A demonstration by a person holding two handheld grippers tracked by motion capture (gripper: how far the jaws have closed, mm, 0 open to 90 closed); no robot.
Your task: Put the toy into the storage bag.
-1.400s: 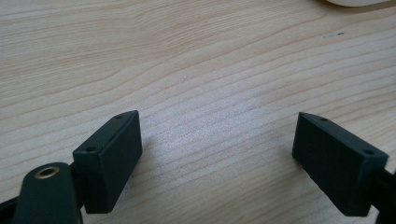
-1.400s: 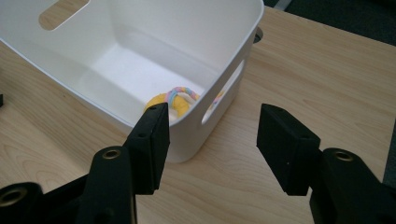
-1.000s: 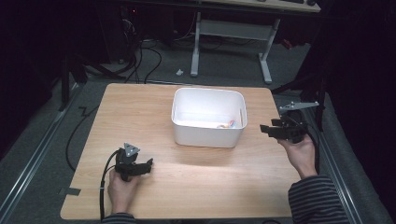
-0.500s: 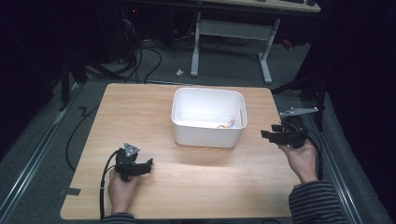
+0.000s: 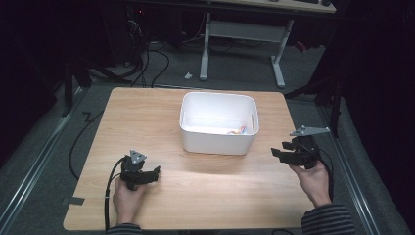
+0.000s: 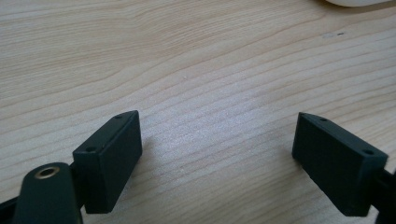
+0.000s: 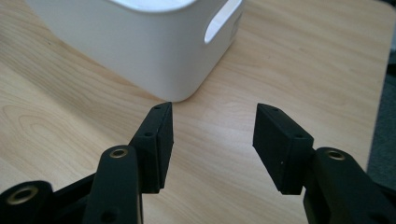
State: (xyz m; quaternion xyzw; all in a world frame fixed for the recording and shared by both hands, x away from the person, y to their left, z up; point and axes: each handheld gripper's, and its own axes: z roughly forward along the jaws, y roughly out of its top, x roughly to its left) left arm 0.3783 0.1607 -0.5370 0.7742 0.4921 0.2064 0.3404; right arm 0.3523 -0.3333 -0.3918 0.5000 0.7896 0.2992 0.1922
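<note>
Hovering low over the wooden worktop point(image 5: 147, 122), the right gripper point(image 7: 212, 130) faces a corner of the white plastic bin point(image 5: 218, 122) just ahead, its jaws partly apart, having just been closing, with nothing between them. The left gripper point(image 6: 217, 154) rests wide open and empty, well apart from the bin. Small colourful items point(image 5: 238, 130), too small to identify, lie inside the bin.

I see a light wooden table point(image 5: 161, 117) with a white plastic bin point(image 5: 218, 139) standing on its far middle; my left gripper point(image 5: 147, 176) rests near the front-left edge.
</note>
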